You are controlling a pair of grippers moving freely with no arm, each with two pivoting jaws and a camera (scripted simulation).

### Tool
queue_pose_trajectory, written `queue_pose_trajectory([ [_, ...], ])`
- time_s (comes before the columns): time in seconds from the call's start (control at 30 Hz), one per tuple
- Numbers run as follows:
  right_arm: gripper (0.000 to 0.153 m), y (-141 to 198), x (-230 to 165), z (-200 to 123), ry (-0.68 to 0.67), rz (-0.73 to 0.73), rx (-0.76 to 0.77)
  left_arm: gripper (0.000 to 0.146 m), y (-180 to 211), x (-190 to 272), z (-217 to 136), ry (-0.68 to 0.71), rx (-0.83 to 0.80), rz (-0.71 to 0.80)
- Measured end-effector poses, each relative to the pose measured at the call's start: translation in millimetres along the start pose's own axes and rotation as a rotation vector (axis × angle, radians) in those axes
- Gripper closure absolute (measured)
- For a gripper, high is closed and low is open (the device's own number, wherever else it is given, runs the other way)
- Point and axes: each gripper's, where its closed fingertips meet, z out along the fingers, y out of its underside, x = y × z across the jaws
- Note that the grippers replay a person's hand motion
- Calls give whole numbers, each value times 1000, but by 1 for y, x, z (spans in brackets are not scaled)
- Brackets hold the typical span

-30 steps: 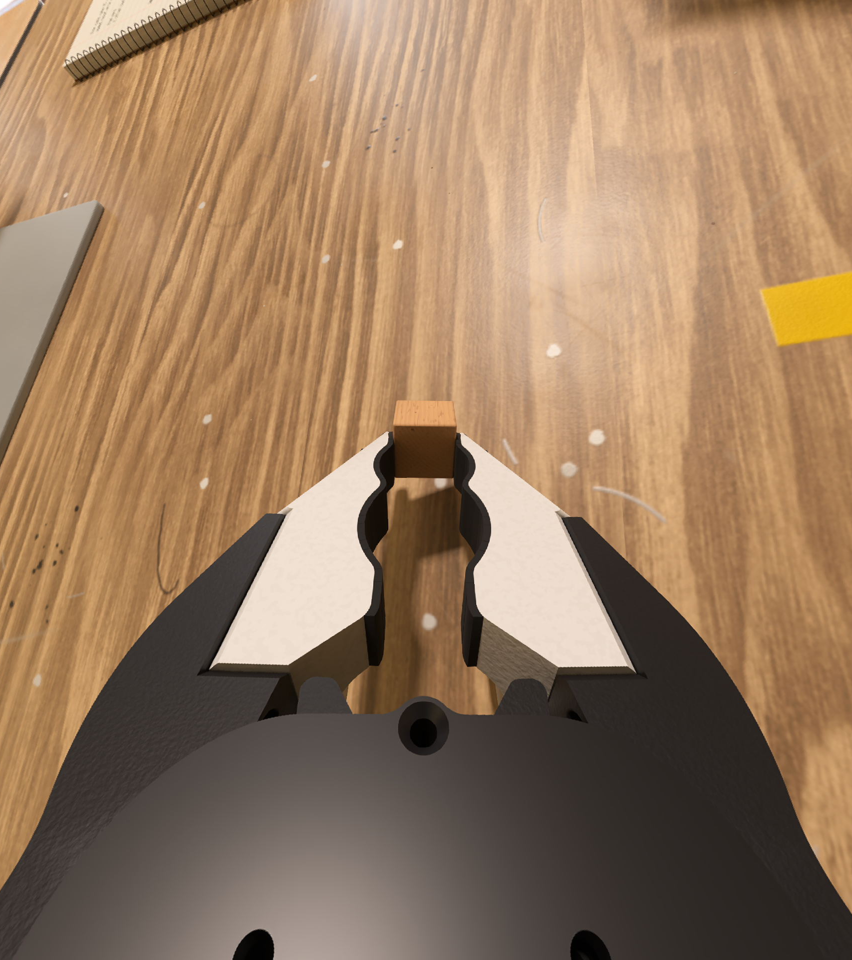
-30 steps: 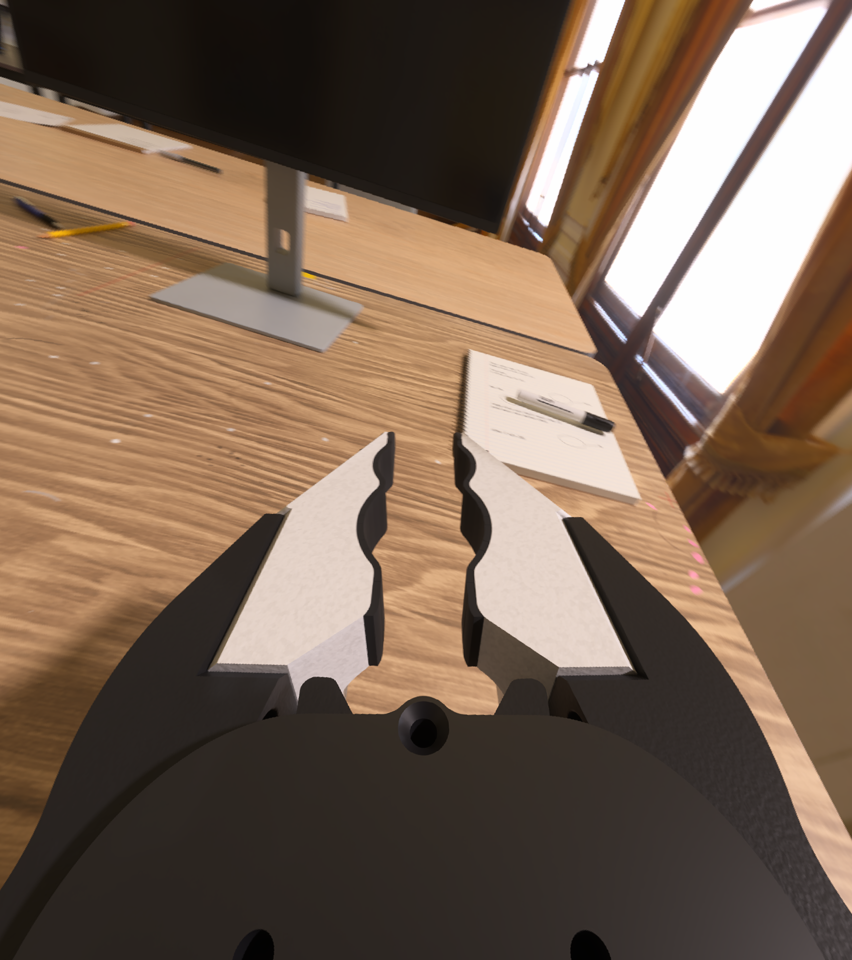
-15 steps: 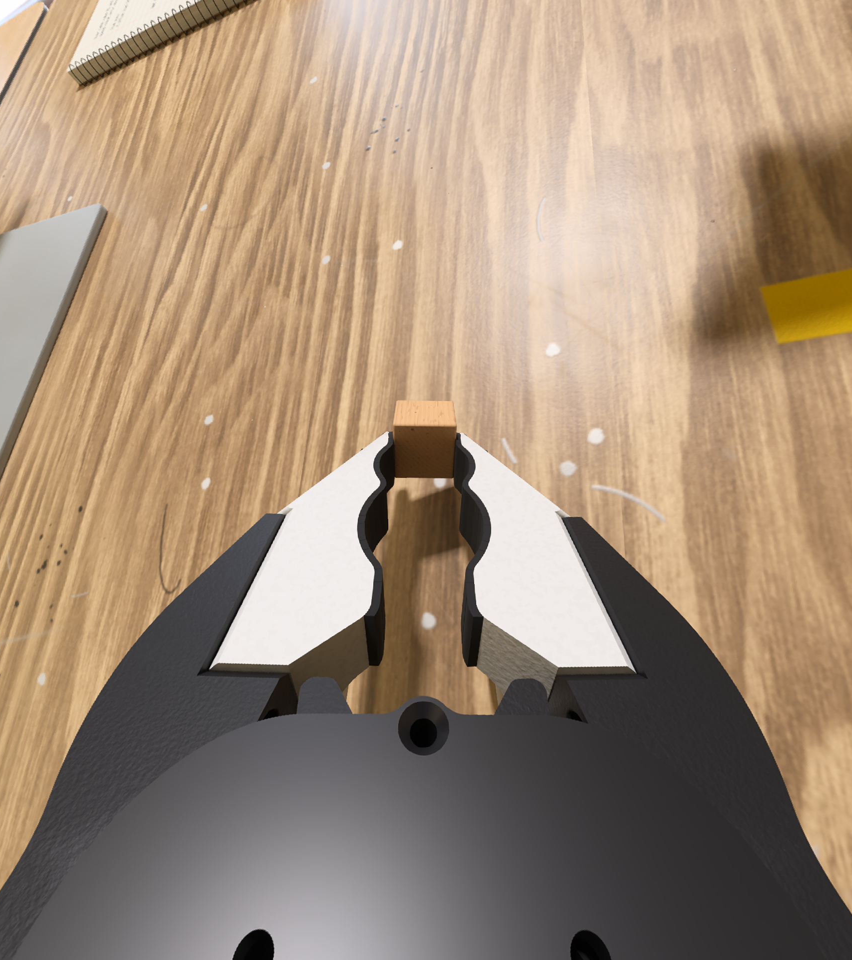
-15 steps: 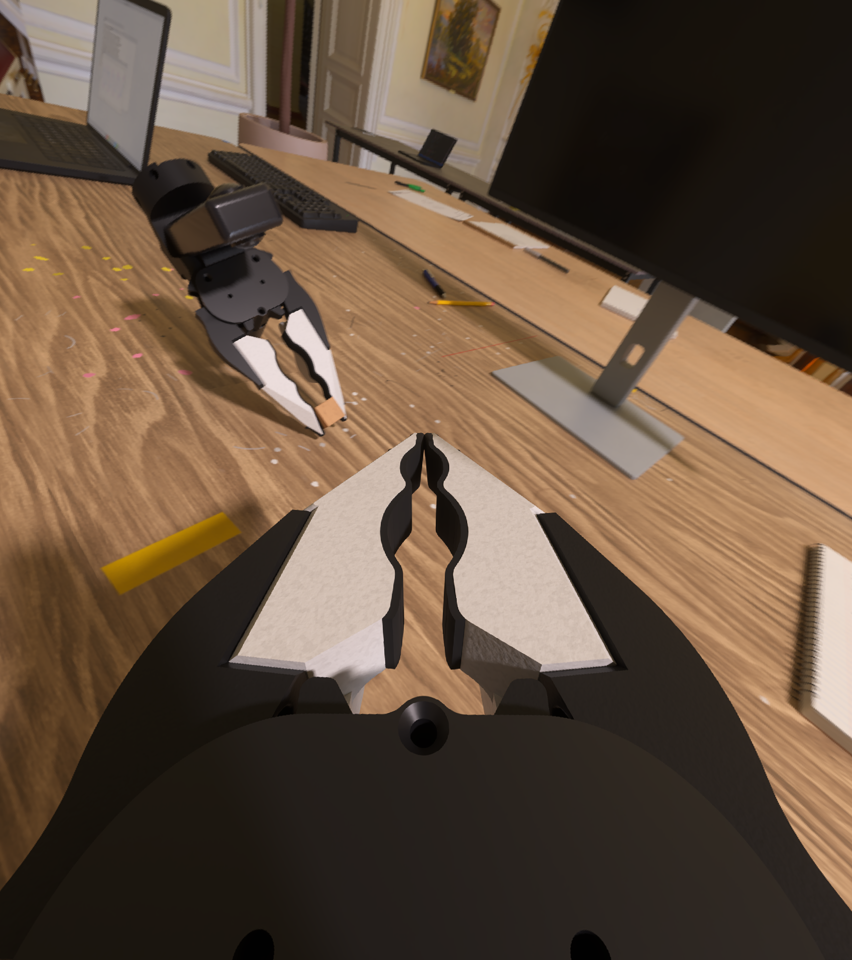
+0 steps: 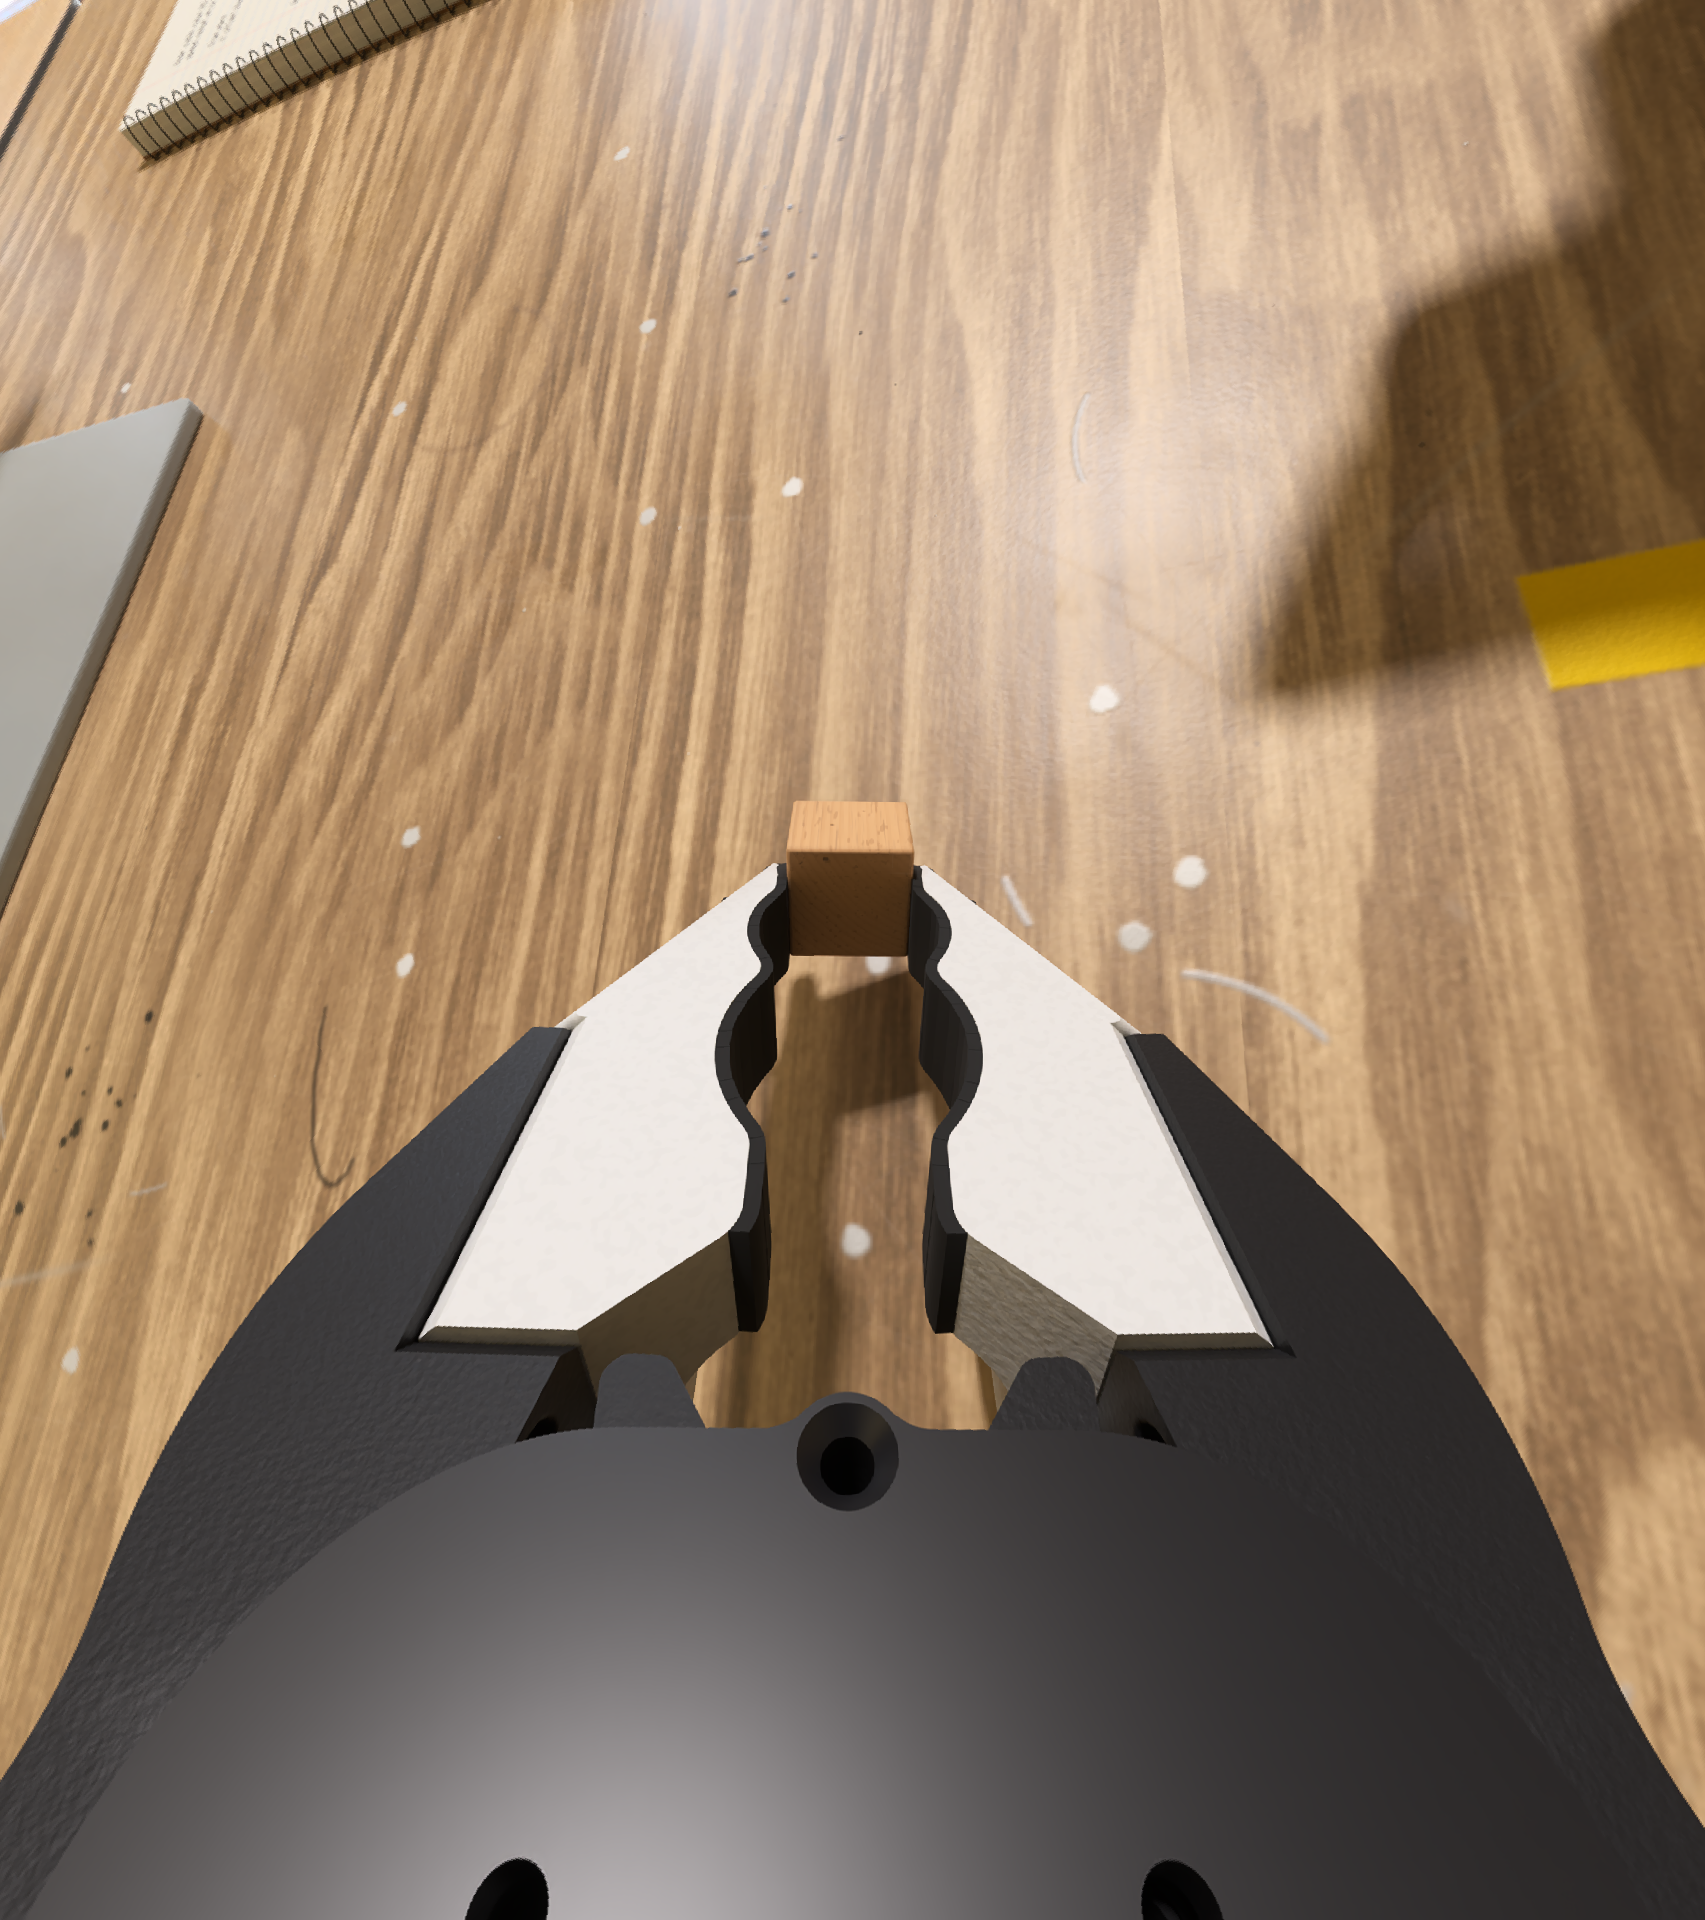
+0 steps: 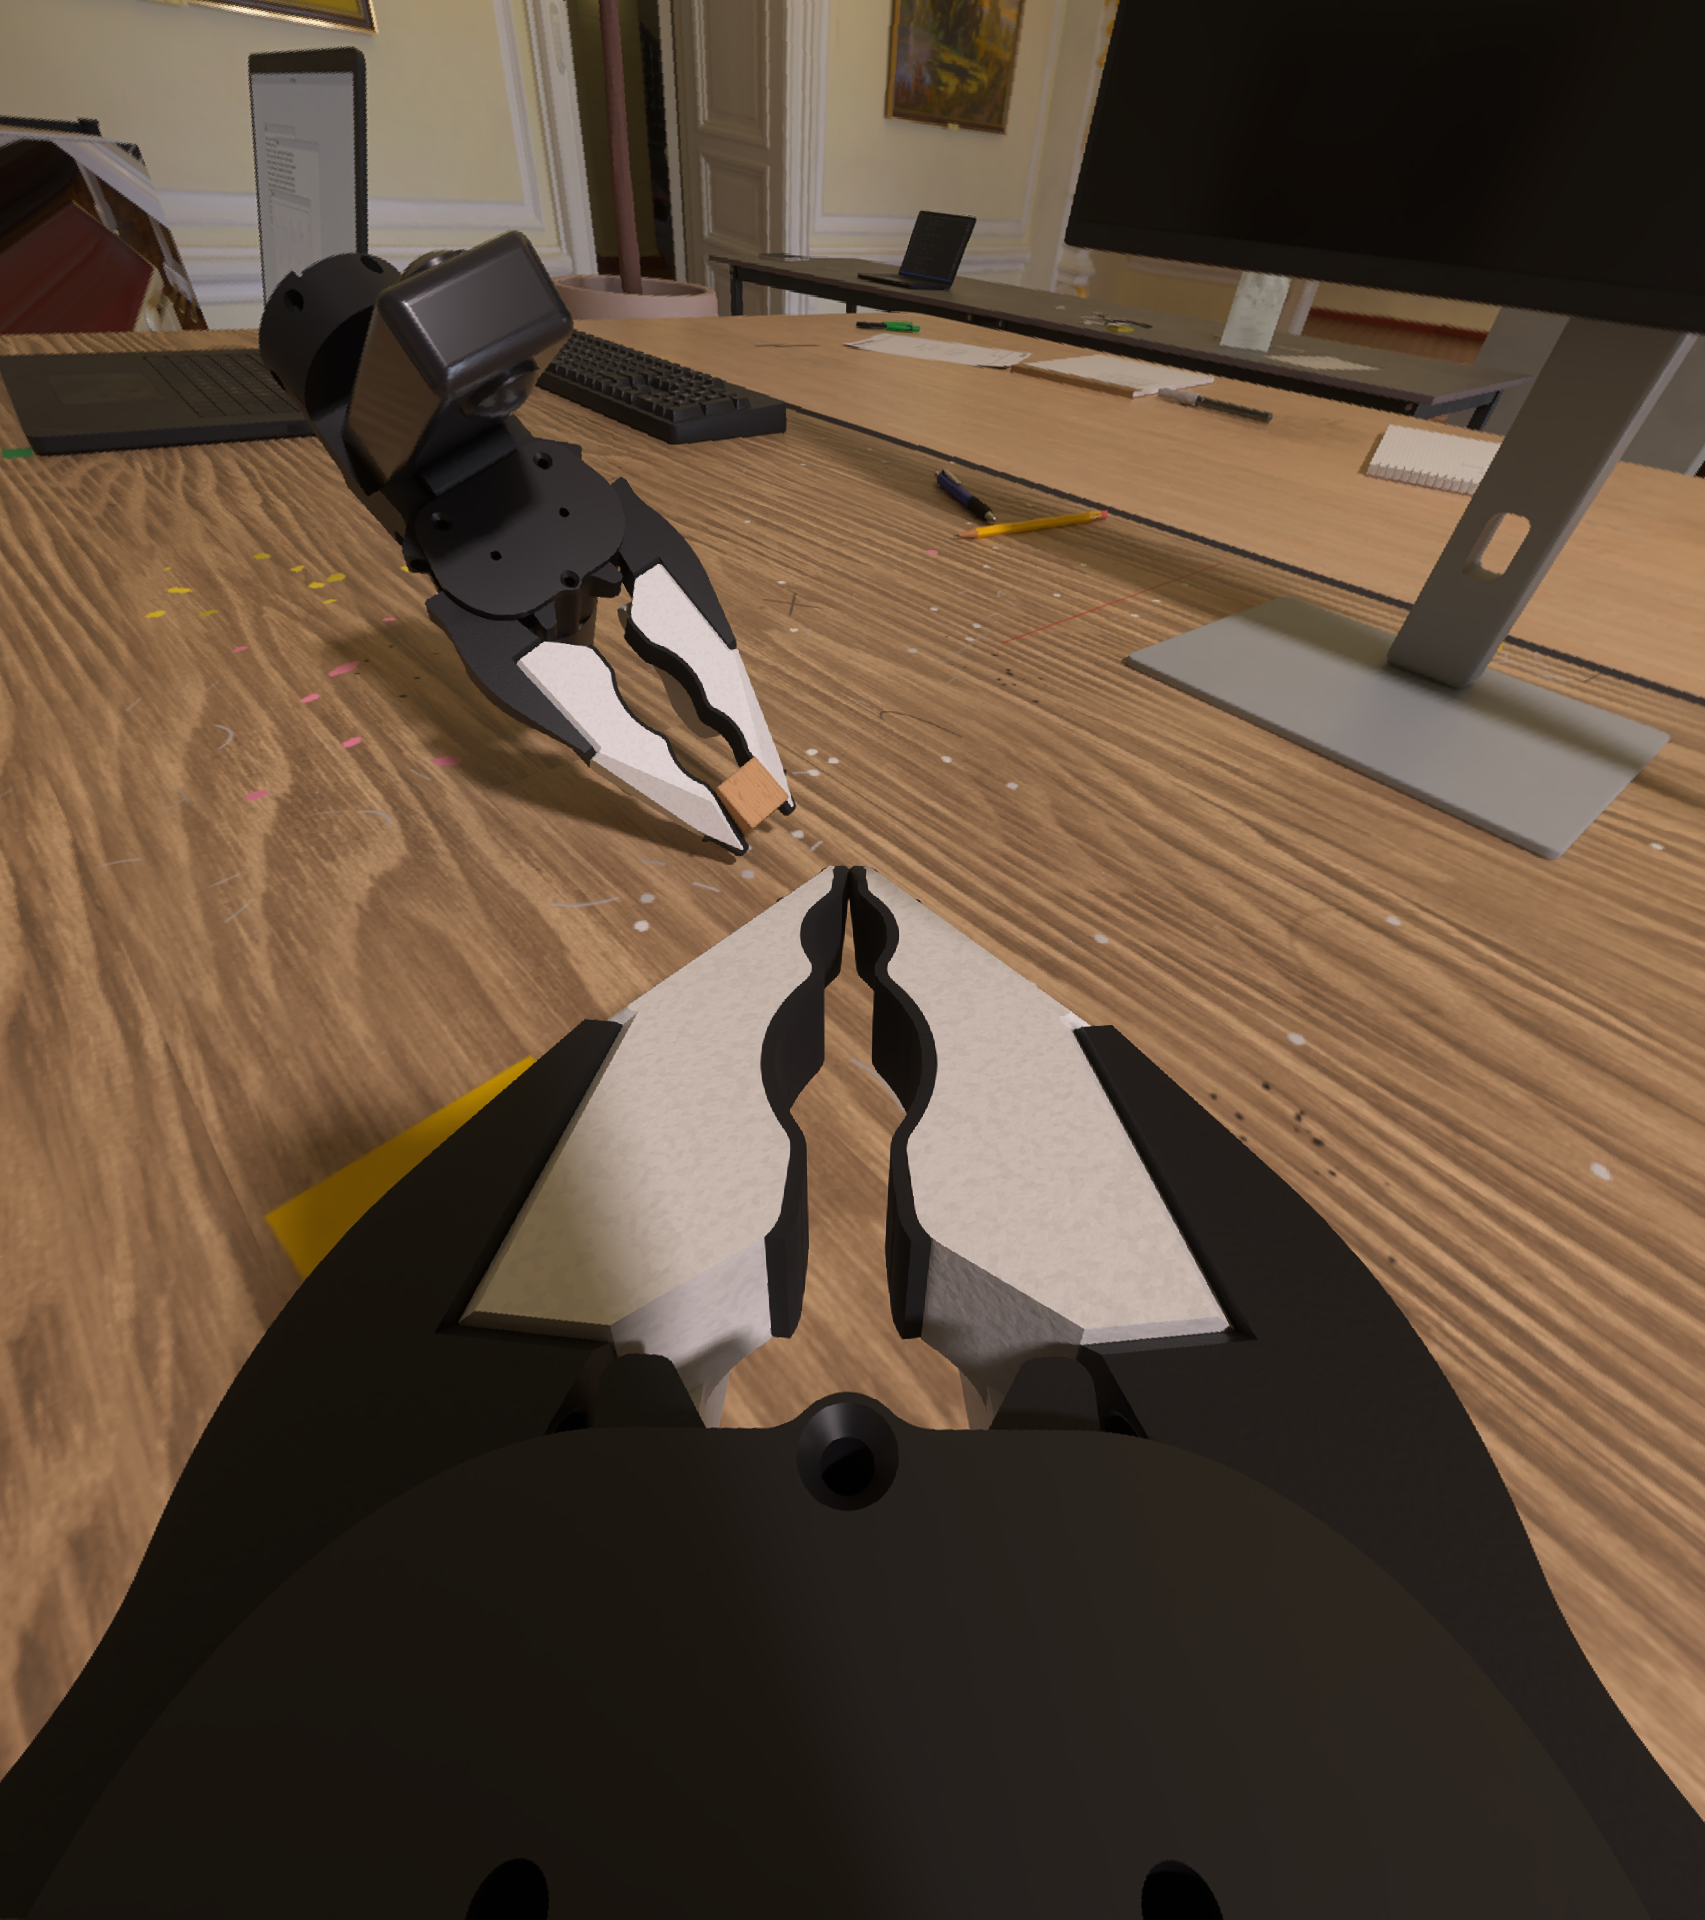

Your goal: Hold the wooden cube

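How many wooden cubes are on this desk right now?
1: the wooden cube, clamped at the left gripper tips, also visible from the right wrist view. Others may lie outside both views.

Left gripper (image 5: 848, 914) fingers clamped mid-width; right gripper (image 6: 848, 878) fingers pressed together, tips touching

Wooden table (image 5: 1035, 312): yellow tape strip (image 5: 1679, 603), spiral notebook (image 5: 287, 52), grey monitor base (image 6: 1399, 727).

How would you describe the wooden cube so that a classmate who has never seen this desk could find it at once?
Start at the big dark monitor and its grey base on the wooden desk. Beside it, the left gripper points down at the desk. The wooden cube is the small orange-brown block pinched between its white fingertips.
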Motion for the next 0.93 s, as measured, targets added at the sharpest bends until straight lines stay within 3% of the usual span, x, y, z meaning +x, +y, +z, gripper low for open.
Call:
queue_pose_trajectory([
  [0.93,153,11,-3,3,-9,-2,-34,125,0,-1,1,-5,-3,-4],
])
